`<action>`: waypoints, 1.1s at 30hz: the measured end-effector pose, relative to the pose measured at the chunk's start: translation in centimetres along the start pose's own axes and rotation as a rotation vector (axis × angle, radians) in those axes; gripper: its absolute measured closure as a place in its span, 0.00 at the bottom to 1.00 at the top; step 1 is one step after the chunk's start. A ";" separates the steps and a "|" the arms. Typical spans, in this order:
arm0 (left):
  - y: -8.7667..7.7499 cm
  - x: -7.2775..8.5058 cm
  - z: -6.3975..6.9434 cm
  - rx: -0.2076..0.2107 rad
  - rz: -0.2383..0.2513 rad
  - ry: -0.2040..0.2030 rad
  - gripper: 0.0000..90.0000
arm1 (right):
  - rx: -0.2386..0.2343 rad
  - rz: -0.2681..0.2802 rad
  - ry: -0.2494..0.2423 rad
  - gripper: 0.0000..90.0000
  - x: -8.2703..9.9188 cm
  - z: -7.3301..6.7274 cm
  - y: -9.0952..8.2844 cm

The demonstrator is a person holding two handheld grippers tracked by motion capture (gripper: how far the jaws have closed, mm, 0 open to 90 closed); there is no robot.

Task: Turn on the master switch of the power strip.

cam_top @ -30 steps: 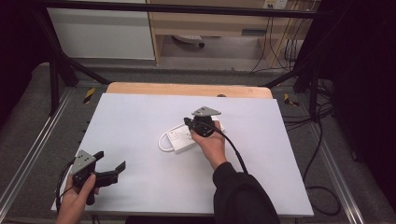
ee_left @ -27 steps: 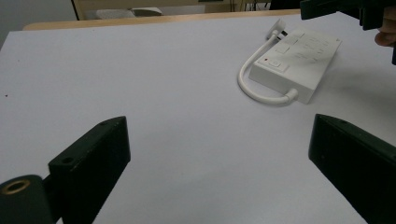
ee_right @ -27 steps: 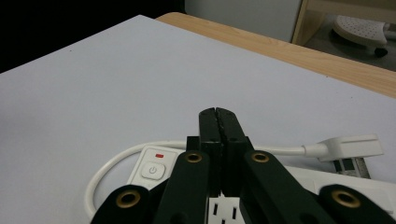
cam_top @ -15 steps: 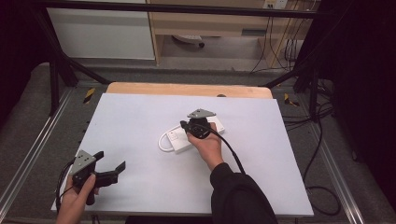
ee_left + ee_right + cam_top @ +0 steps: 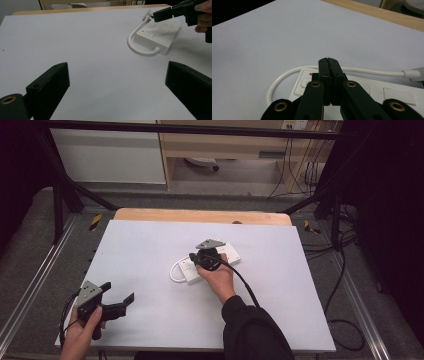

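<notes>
While the right tool (image 5: 328,62) sits pinched together over the power strip (image 5: 367,93), left tool (image 5: 117,82) gapes wide

Lab-like recording station, white-topped table (image 5: 150,250) inside a black metal frame (image 5: 60,195), loose cables (image 5: 345,270), wooden shelving (image 5: 225,145) behind

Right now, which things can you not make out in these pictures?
- Power strip switch: in the right gripper view the shut right gripper covers it; contact cannot be told.
- Sockets: too blurred in the left gripper view.
- Cable far end: hidden behind the strip.
</notes>
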State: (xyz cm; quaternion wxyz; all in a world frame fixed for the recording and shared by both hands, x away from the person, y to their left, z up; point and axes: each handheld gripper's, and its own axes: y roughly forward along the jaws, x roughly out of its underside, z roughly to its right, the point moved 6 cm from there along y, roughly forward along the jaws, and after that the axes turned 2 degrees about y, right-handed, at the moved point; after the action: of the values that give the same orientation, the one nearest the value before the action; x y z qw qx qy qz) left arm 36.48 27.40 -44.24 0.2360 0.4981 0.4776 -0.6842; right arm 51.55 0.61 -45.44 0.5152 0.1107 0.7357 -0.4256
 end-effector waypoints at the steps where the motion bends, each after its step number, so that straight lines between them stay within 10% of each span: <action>1: 0.0 0.0 0.0 0.000 0.001 0.000 0.06 | 0.000 -0.003 -0.001 1.00 0.1 0.0 0.0; 33: 0.0 0.0 -0.1 0.001 0.000 -0.004 0.06 | -0.022 -0.057 -0.024 1.00 1.1 -1.8 2.2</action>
State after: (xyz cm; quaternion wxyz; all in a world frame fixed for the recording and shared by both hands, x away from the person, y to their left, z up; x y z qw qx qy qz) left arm 36.49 27.52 -44.26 0.2366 0.4968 0.4770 -0.6854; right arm 51.19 2.95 -47.29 0.5128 0.0787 0.7369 -0.4334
